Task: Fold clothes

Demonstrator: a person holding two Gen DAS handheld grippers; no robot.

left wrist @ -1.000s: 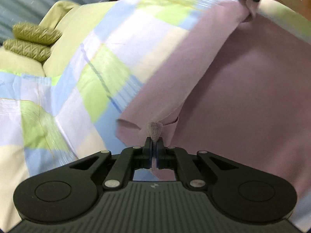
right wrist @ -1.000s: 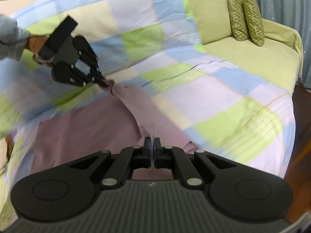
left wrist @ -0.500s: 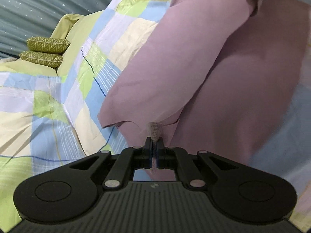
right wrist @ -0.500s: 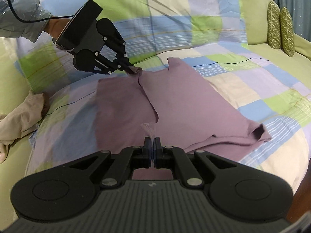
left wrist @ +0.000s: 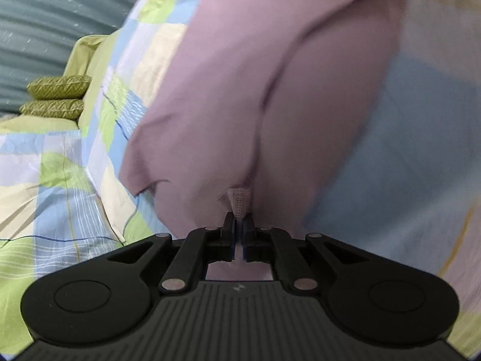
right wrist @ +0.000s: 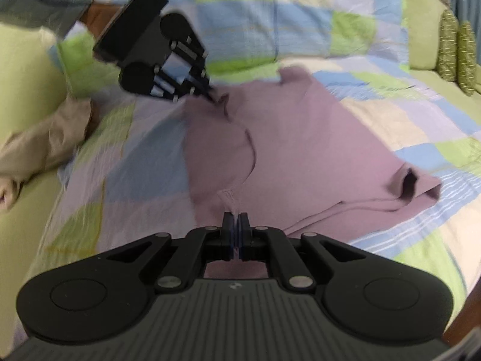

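Lowered onto checked quilt [right wrist: 300,9]: mauve shirt [right wrist: 300,150], both claws clenched on folded edge; no readable writing.

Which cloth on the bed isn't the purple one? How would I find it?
Start at the checked bedcover. On its left edge, beside the purple shirt, lies a crumpled beige garment. It alone is plain tan and bunched up, with no hand-held gripper touching it.

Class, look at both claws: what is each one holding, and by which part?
Both claws are shut on the mauve T-shirt: the left claw and the right claw each pinch a bunched bit of its folded-over edge, at opposite ends.
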